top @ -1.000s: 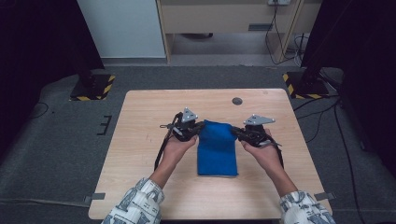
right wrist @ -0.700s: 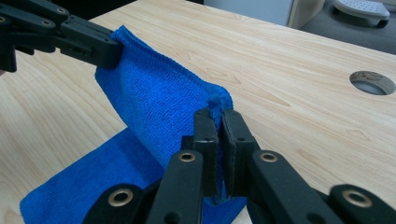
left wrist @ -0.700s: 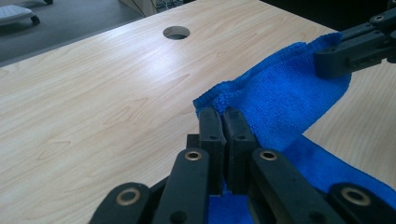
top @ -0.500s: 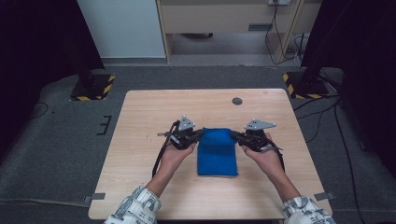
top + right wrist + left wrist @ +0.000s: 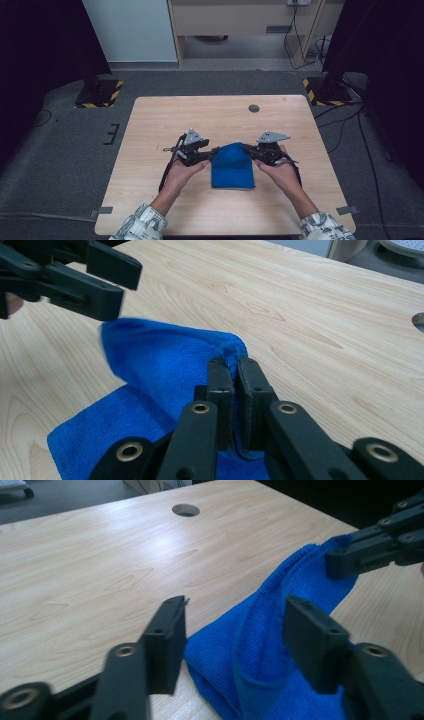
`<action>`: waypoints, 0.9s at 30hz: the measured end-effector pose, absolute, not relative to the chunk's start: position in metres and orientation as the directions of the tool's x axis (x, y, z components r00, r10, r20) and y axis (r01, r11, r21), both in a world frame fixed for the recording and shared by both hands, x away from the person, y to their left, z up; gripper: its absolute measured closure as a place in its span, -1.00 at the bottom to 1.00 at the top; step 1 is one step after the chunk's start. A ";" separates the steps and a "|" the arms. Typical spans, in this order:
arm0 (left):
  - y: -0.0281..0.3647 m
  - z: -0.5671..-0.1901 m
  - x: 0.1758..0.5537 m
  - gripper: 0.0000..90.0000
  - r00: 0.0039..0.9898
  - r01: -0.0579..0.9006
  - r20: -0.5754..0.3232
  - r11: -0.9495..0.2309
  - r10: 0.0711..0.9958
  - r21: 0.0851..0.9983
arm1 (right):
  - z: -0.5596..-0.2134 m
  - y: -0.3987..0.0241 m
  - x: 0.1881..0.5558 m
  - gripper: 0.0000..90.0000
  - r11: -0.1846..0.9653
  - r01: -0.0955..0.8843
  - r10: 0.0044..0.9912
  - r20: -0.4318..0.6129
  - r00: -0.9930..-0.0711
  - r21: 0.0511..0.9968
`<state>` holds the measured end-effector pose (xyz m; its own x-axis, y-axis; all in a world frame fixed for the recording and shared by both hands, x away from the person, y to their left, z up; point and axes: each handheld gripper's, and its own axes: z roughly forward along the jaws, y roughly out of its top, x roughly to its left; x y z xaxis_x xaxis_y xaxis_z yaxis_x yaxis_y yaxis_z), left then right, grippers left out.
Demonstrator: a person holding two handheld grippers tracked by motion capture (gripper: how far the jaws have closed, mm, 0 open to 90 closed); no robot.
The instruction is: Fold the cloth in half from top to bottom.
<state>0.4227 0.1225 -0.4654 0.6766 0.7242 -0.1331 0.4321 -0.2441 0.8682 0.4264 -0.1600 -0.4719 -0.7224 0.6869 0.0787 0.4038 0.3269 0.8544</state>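
Jaws first: the left gripper (image 5: 232,630) has just been opening, and in its own view the two black jaws now stand apart with the edge of the blue cloth (image 5: 231,165) lying between them, neither pad pressing on it. Over on the other side, the right gripper (image 5: 235,377) has its jaws pinched tight together on the cloth, a thin fold of blue caught right at the tips in the right gripper view. From the high view the cloth sits a little toward the person's side of the middle of the wooden table (image 5: 150,130), its near part lying flat while its far part is pulled up into a rounded hump between the two grippers. The left gripper is just beside the hump's left edge, the right gripper is on its right edge, and both hands come in from the near side, patterned sleeves (image 5: 142,225) showing at the bottom. In the left gripper view the cloth rises as a soft ridge toward the right gripper's dark fingers at the upper right. A round hole (image 5: 254,108) in the tabletop lies well apart from the cloth, toward the far edge. The grey three-cornered plate rides on top of each gripper.
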 end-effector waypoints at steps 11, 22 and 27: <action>0.156 -0.469 0.432 -0.44 0.607 0.475 -0.172 -0.181 0.776 0.861 | -0.473 -0.161 0.419 0.91 0.323 0.403 0.676 0.090 -0.732 0.856; 0.182 -0.480 0.438 -0.67 0.541 0.528 -0.189 -0.156 0.819 0.835 | -0.464 -0.163 0.414 0.91 0.302 0.389 0.668 0.098 -0.737 0.870; 0.188 -0.486 0.437 -0.69 0.533 0.543 -0.183 -0.168 0.826 0.823 | -0.466 -0.166 0.408 0.90 0.291 0.393 0.665 0.111 -0.739 0.872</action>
